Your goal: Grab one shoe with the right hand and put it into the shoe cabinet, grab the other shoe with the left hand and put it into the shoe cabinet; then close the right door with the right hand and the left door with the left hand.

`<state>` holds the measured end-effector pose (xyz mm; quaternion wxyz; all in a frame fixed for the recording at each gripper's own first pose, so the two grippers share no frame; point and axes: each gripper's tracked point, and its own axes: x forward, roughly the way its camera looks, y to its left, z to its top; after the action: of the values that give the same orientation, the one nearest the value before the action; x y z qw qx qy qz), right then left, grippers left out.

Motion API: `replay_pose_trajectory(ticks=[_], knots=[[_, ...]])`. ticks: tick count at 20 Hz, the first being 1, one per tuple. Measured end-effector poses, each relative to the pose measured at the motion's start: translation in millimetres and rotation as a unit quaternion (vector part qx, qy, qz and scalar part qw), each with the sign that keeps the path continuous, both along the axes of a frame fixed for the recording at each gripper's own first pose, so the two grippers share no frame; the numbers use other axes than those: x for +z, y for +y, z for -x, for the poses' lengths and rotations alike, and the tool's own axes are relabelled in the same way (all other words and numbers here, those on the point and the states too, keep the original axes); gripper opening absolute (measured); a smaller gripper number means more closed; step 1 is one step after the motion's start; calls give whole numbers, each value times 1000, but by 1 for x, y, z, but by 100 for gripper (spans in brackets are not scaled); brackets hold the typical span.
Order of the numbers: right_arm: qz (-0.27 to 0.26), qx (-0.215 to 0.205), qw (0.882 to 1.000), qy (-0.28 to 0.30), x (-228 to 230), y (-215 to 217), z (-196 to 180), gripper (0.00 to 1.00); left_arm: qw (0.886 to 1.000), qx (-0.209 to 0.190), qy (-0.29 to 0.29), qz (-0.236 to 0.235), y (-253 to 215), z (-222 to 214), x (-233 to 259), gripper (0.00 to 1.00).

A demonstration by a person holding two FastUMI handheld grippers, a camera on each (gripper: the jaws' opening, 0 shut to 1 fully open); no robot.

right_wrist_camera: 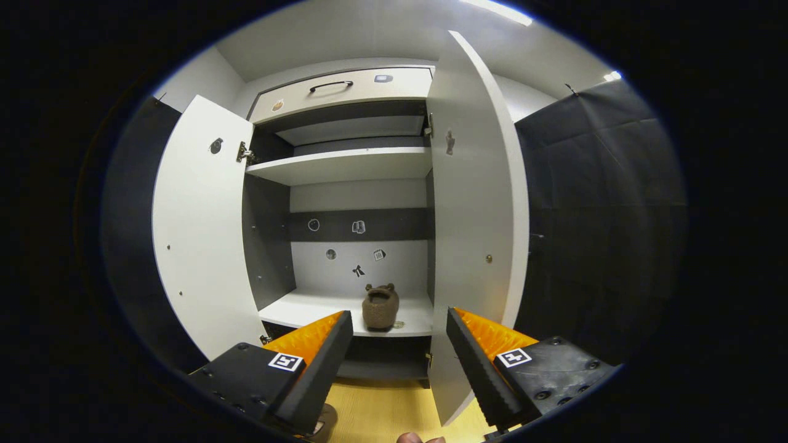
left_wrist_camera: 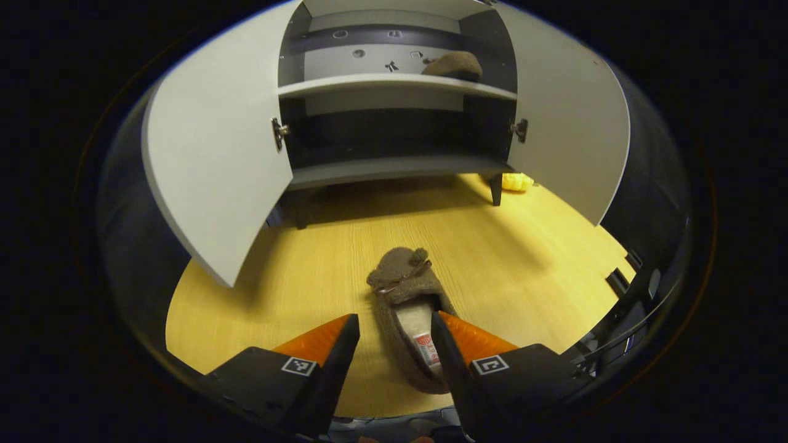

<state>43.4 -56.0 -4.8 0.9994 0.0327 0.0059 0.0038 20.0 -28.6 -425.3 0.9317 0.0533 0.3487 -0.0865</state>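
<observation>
the left hand-held gripper (left_wrist_camera: 394,344) is wide open, holding nothing. the brown shoe (left_wrist_camera: 409,314) lies lengthwise just ahead, heel nearest, between its fingers.

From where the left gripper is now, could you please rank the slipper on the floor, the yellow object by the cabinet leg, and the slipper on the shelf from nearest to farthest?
1. The slipper on the floor, heel between the left gripper fingers.
2. The yellow object, on the floor by the cabinet's right leg.
3. The slipper on the shelf, right side, inside the shoe cabinet.
</observation>
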Motion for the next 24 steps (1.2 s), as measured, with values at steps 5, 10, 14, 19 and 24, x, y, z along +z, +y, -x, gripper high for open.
replay_pose_trajectory(ticks=[5,10,14,19,24], knots=[[4,-21,1000,-8,6,-30,20,98,1000,9,17,-1,2,-26,-42,68],[19,-46,999,10,-6,-61,29,98,999,18,-11,28,-9,-66,-43,59],[35,-59,997,22,-16,-79,32,99,999,31,-12,0,3,-82,-52,38],[31,-59,997,28,-22,-87,29,98,999,36,5,-2,4,-75,-44,9],[25,-55,998,26,-23,-87,22,98,999,14,-12,-38,1,-72,11,8]])
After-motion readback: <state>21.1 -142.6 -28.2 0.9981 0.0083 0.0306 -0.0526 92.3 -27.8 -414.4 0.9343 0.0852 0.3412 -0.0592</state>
